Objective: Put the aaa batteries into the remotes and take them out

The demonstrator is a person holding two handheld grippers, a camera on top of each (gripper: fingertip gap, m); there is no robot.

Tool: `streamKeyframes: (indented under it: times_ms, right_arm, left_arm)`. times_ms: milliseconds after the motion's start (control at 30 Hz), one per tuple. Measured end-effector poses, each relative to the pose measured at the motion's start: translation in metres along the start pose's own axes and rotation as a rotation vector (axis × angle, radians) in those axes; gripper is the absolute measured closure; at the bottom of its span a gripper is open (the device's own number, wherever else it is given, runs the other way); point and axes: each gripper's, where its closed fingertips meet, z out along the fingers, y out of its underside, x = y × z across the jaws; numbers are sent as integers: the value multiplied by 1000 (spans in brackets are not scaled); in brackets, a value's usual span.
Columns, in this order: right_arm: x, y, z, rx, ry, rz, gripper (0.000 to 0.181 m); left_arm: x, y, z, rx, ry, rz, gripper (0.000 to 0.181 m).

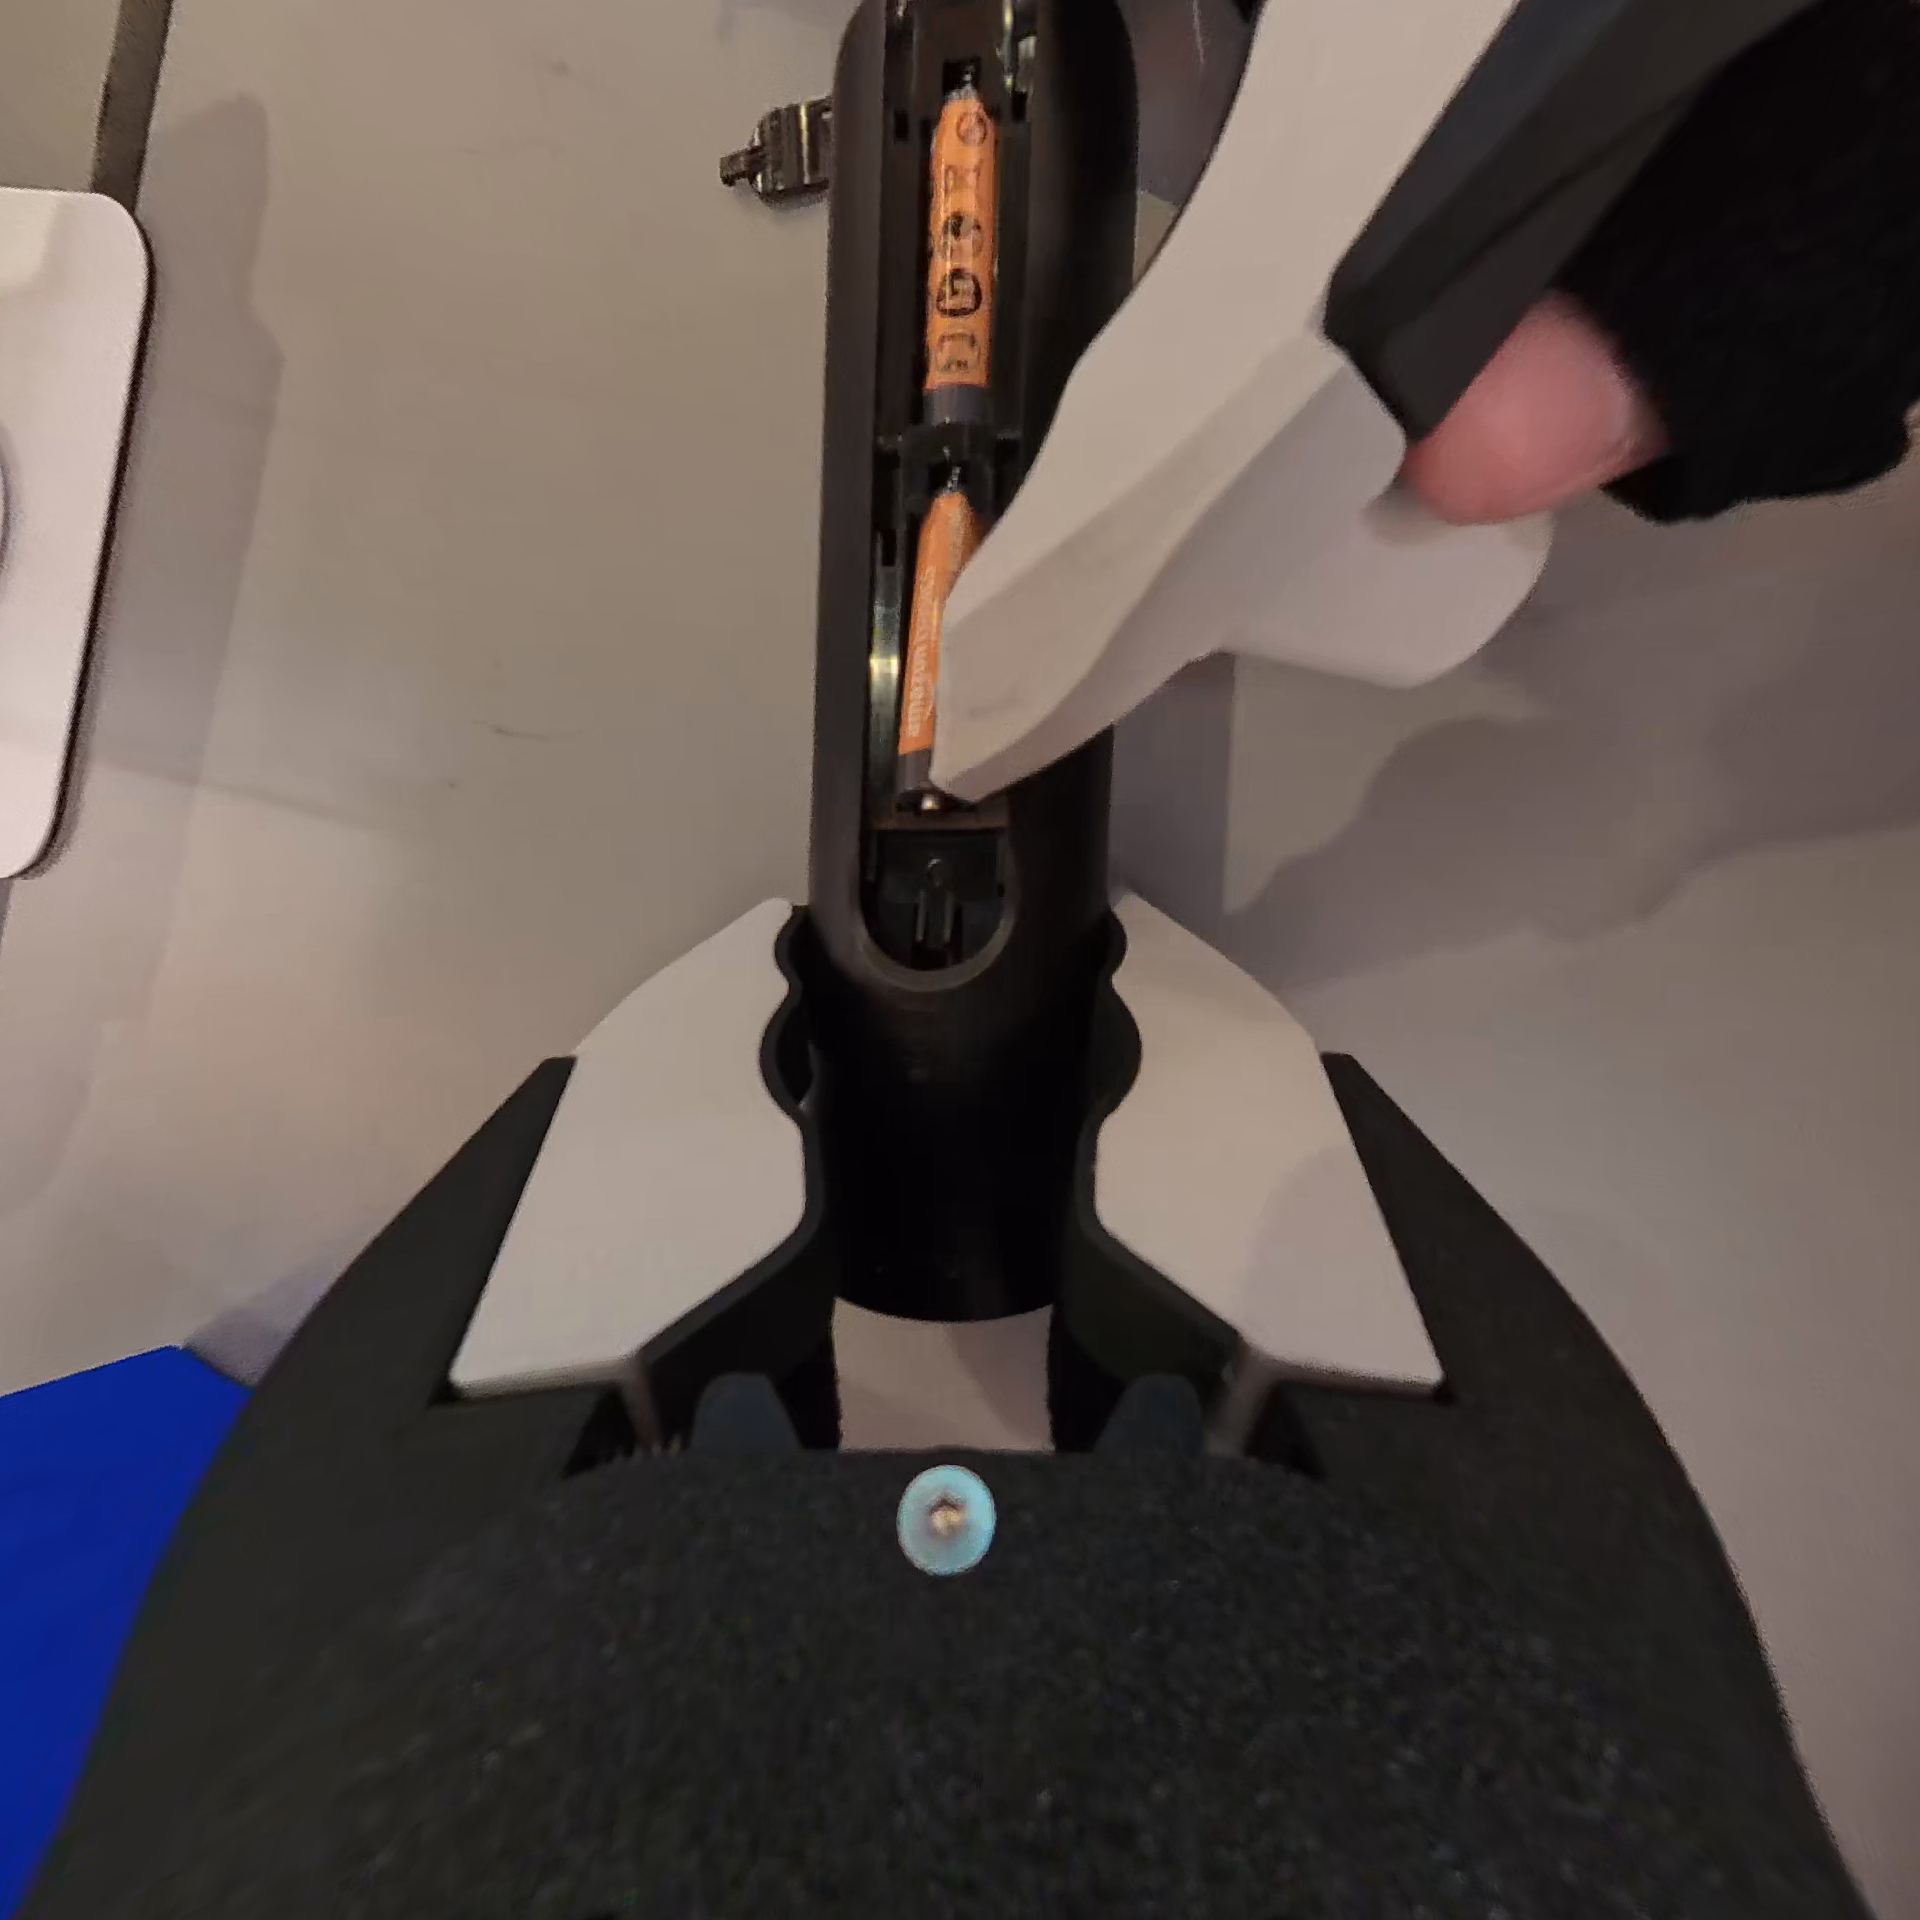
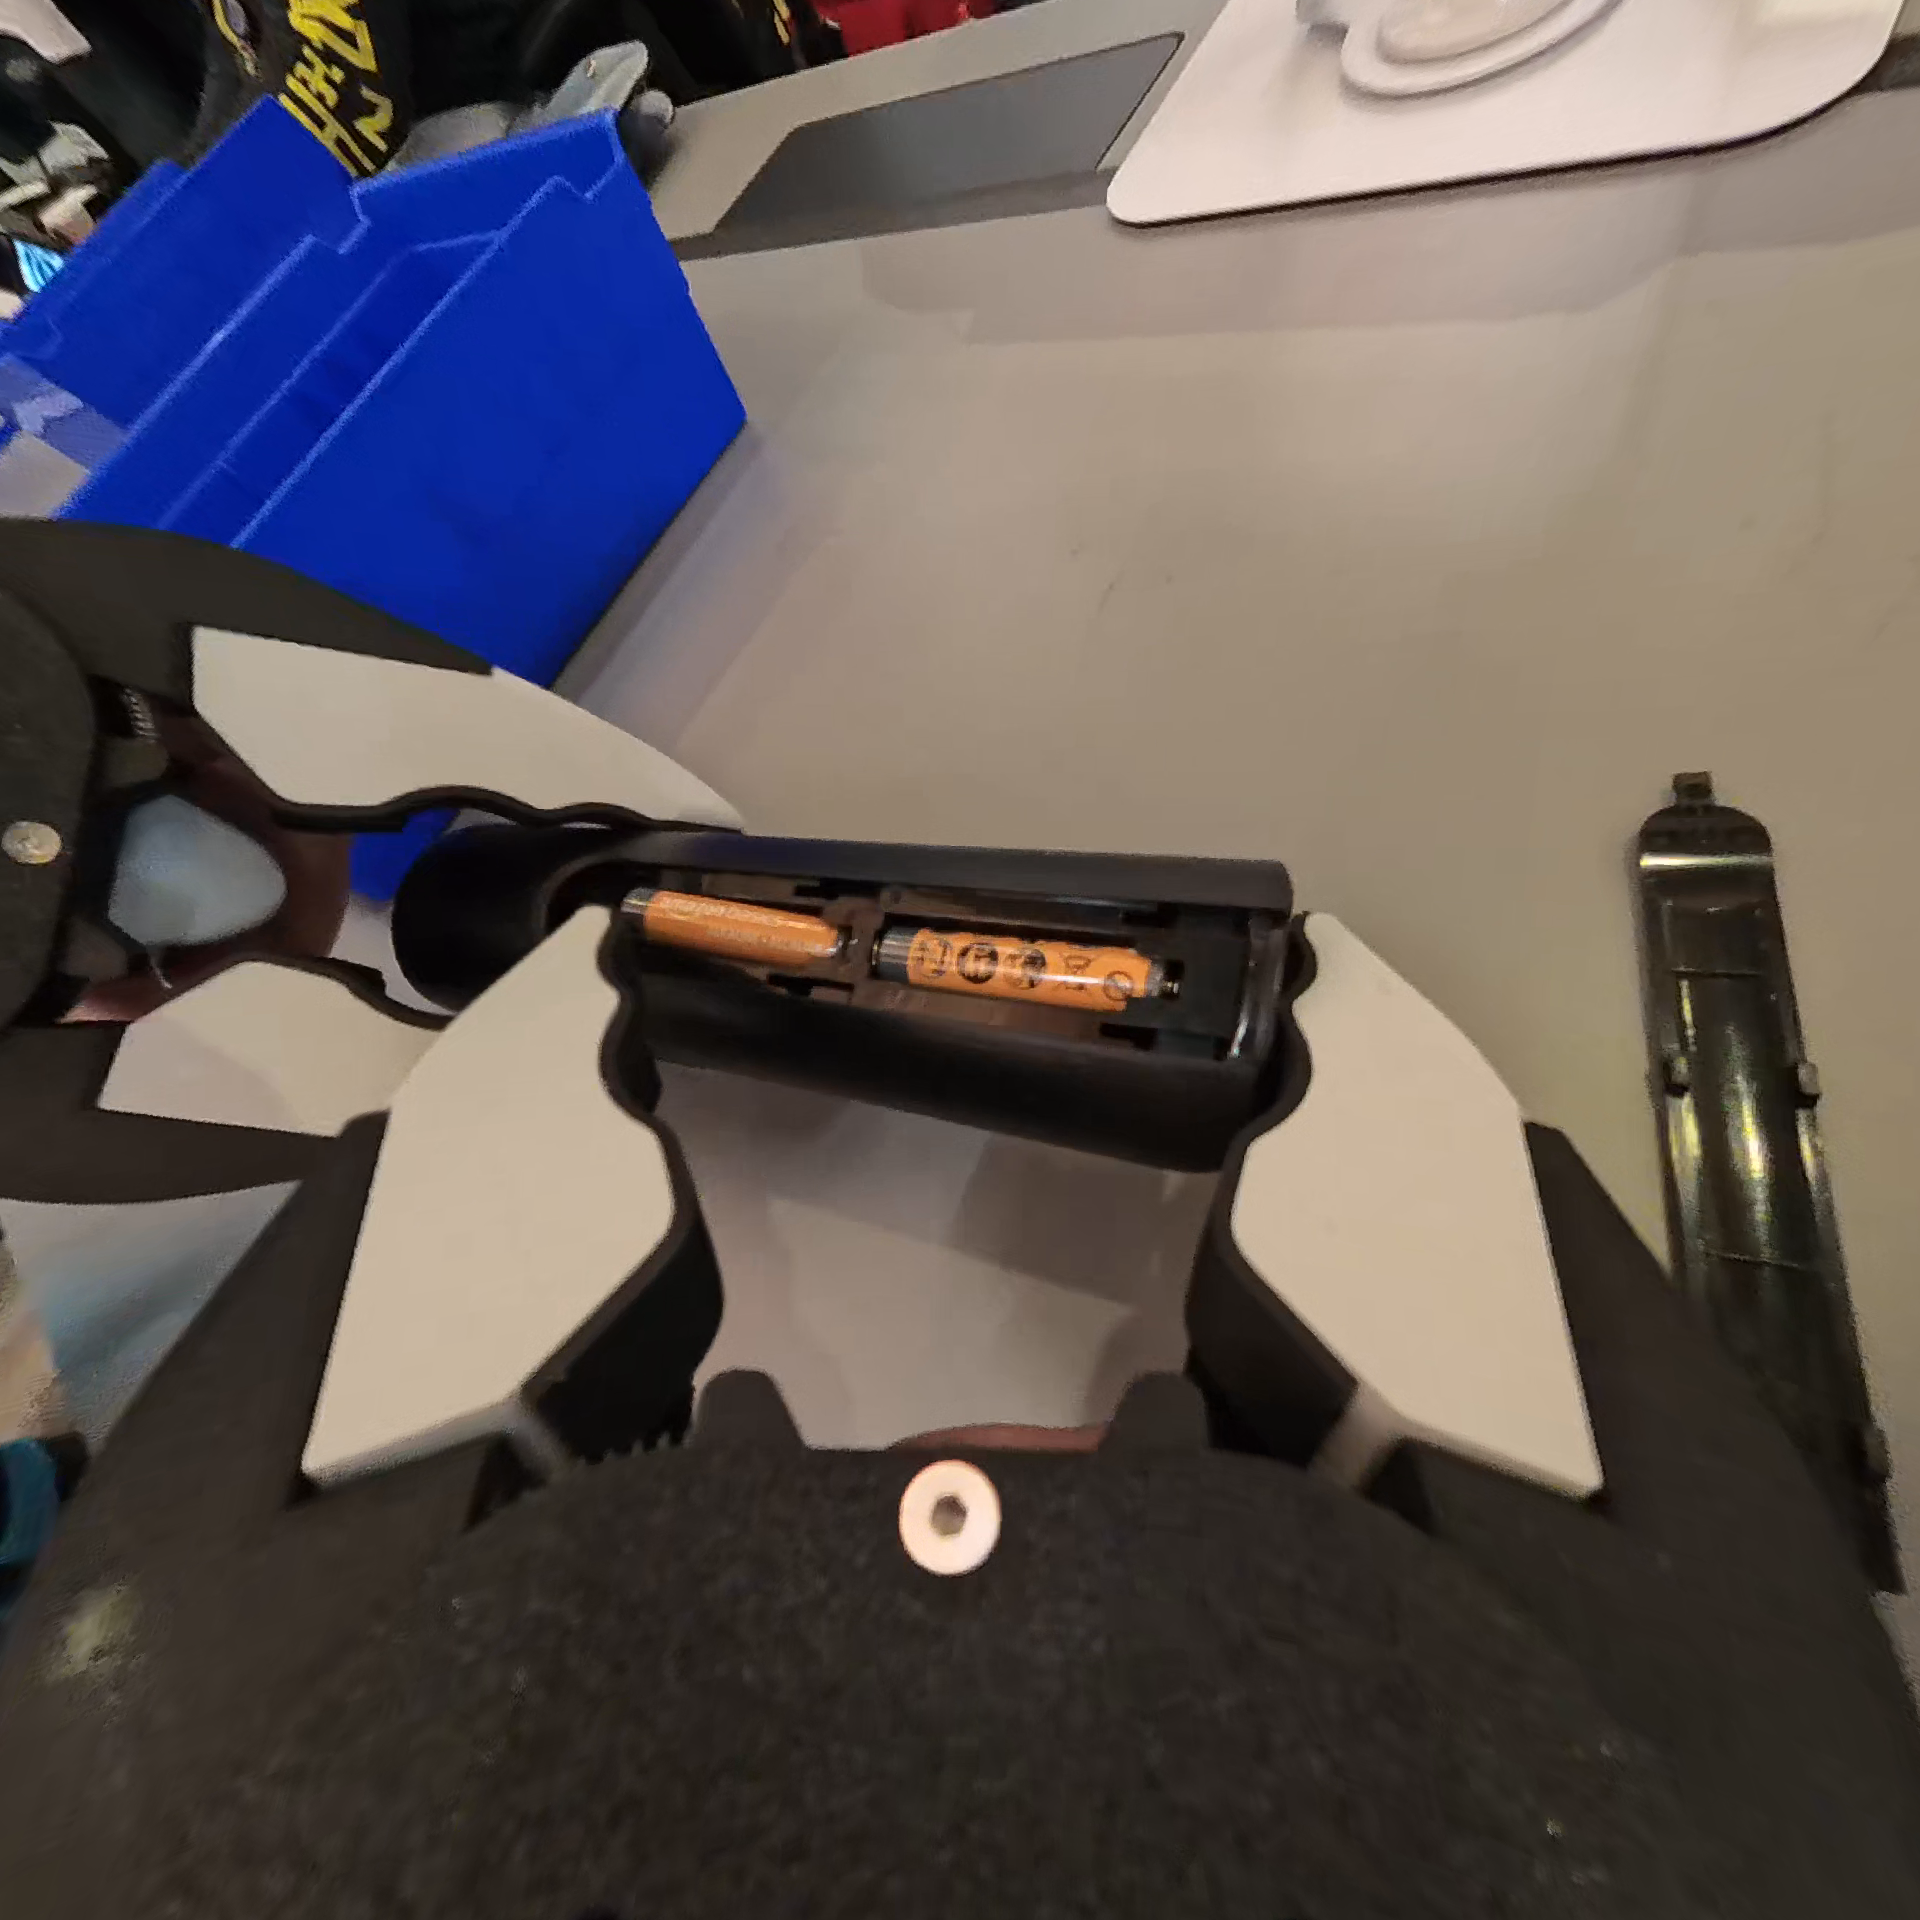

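Observation:
A black remote (image 1: 966, 1039) lies back side up with its battery compartment open. Two orange AAA batteries sit end to end in it, the far battery (image 1: 961, 249) and the near battery (image 1: 928, 623), which lies slightly askew. My left gripper (image 1: 951, 935) is shut on the remote's near end. One finger (image 1: 1091, 582) of my right gripper touches the near battery with its tip. In the right wrist view my right gripper (image 2: 956, 935) is open wide, its fingers straddling the remote (image 2: 935, 1091) over both batteries (image 2: 1029, 966). The left gripper's fingers (image 2: 416, 727) hold the remote's left end.
The remote's black battery cover (image 2: 1745, 1091) lies on the grey table to the right of the remote. A blue bin (image 2: 416, 395) stands at the back left. A white pad (image 2: 1455, 104) lies at the back right. A person's finger (image 1: 1517, 436) shows on the right gripper.

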Motion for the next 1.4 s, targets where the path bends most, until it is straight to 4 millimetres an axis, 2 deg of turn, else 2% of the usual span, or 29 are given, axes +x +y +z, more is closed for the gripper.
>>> streamKeyframes:
  times_ms: [133,367,467,600,733,833,933,1000,1067,1100,1167,1267,1333,1400]
  right_arm:
    - [1,-2,-1,7,-6,19,72]
    - [3,-4,-1,0,50,-60,72]
    - [9,-2,2,-7,82,-54,80]
    - [8,-6,-2,2,79,-64,80]
    - [4,-14,-12,40,-25,-40,92]
    - [24,-24,-30,41,-31,-79,90]
    - [45,-22,-51,-49,-34,-146,105]
    - [70,-15,-62,-146,91,-192,106]
    - [93,6,-66,-319,243,-244,108]
    - [102,14,-66,-388,310,-258,110]
    - [112,20,-57,-435,378,-301,126]
    - [139,17,-52,-554,511,-347,135]
    - [144,16,-48,-621,495,-295,149]
    - [146,17,-47,-666,468,-261,148]
  left_arm:
    - [0,-1,0,2,4,0,131]
    - [1,2,5,8,4,-13,132]
    - [2,2,6,8,12,-26,132]
    - [2,-3,2,34,13,-25,131]
    - [-4,-3,-1,66,8,-29,131]
    - [-8,3,-2,63,1,-39,130]
    - [-6,11,-4,64,6,-44,130]
    - [-5,19,-7,50,-2,-48,131]
    - [-1,27,-11,41,3,-64,131]
    - [2,31,-13,40,6,-76,131]
    - [6,37,-17,44,9,-102,131]
    - [12,44,-22,62,18,-139,131]
    - [17,47,-24,74,34,-149,130]
    - [20,48,-25,75,39,-147,131]
